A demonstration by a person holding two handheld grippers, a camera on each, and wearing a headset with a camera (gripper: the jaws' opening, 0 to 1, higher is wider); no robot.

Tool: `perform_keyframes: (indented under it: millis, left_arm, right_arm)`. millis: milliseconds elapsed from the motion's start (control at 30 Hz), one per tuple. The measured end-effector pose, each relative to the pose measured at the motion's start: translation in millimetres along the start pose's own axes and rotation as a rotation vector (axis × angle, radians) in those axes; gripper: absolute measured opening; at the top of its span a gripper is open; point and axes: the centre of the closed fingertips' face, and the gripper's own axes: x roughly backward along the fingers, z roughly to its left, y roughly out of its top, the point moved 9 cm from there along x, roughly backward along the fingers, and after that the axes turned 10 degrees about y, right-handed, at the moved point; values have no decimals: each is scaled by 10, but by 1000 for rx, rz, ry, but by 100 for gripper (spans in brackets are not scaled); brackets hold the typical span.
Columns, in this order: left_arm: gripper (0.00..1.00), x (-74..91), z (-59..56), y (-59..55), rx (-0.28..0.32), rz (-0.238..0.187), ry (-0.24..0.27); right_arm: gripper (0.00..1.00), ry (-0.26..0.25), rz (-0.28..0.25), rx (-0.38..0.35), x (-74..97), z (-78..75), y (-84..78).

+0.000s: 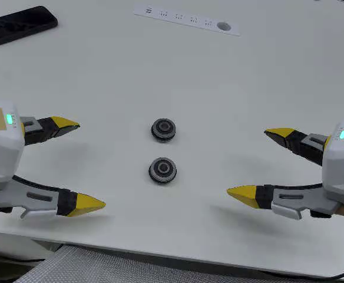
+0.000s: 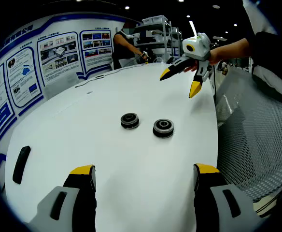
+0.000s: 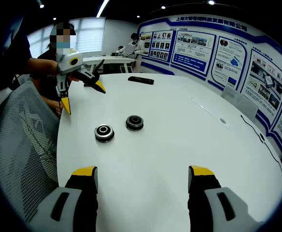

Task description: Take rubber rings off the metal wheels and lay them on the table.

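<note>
Head view: the left gripper (image 1: 91,165) hangs left of the near wheel (image 1: 162,170) and the right gripper (image 1: 247,161) right of it. Both have jaws spread wide and hold nothing. The far wheel (image 1: 164,130) sits just beyond the near wheel on the table (image 1: 101,76), and each wears its black rubber ring (image 1: 151,171).

Left gripper view: the near wheel lies ahead of the parted jaws, untouched.

Right gripper view: likewise.

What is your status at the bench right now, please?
Left gripper open, right gripper open, both empty. Near wheel and far wheel between them, rubber rings on. Phone at far corner, off the path.
</note>
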Motion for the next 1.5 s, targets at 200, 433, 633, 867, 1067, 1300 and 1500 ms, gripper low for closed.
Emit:
perform_keyframes:
  millis: [200,433,633,867,1067,1300,1500]
  left_arm:
    - [84,16,4,-22,16,1,-1]
    - [84,3,-4,-37,20,11,-10]
    - [83,-23,-16,-29,12,16,-19]
    - [83,-51,-28,-32,14,18,-27]
    - [81,-59,-3,-34,19,22,-23]
    - [76,-82,10,21,18,-1,-22]
    - [69,-182,-30,123,28,-30,-44]
  right_arm:
    - [78,3,1,-1,-13,7,8]
    - [76,11,-3,9,-49,31,34]
    - [76,24,-1,-3,-70,46,18]
    - [75,30,-19,-45,-77,52,3]
    - [76,28,-42,-91,-99,26,2]
    - [74,25,-98,-170,-140,37,21]
    - [71,21,-170,-275,-144,69,-5]
